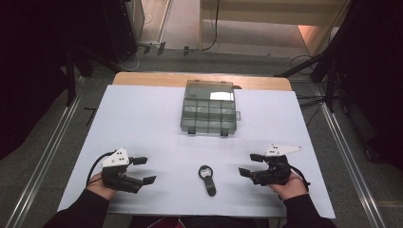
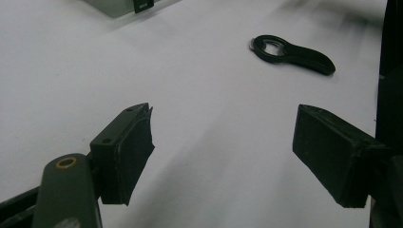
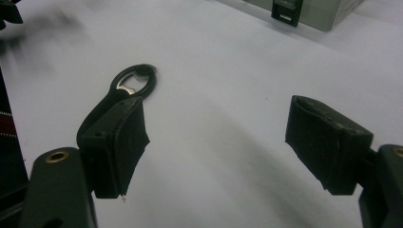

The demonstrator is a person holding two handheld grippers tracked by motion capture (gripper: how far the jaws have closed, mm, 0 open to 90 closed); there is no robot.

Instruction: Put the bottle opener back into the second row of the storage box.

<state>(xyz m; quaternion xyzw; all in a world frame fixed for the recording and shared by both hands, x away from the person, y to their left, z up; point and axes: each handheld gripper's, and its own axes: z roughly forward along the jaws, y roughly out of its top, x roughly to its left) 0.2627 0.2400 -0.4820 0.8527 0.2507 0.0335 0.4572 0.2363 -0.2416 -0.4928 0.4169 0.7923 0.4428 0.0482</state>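
Note:
A black bottle opener (image 1: 207,178) lies flat on the white table cover near the front edge, its ring end pointing away from me. My left gripper (image 1: 143,170) rests to its left, open, nothing between its jaws. My right gripper (image 1: 251,165) rests to its right, also open and empty. In the left gripper view the bottle opener (image 2: 291,53) lies far ahead to the right of the left gripper (image 2: 223,154). In the right gripper view the bottle opener (image 3: 128,88) lies behind the left jaw of the right gripper (image 3: 218,147), partly hidden by it.
A clear grey compartment box (image 1: 208,107) with its lid shut and two black latches sits at the table's far middle; its corner and a latch (image 3: 286,10) show in the right gripper view. The white cover (image 1: 142,123) spans the table. Dark stands and cables flank the table.

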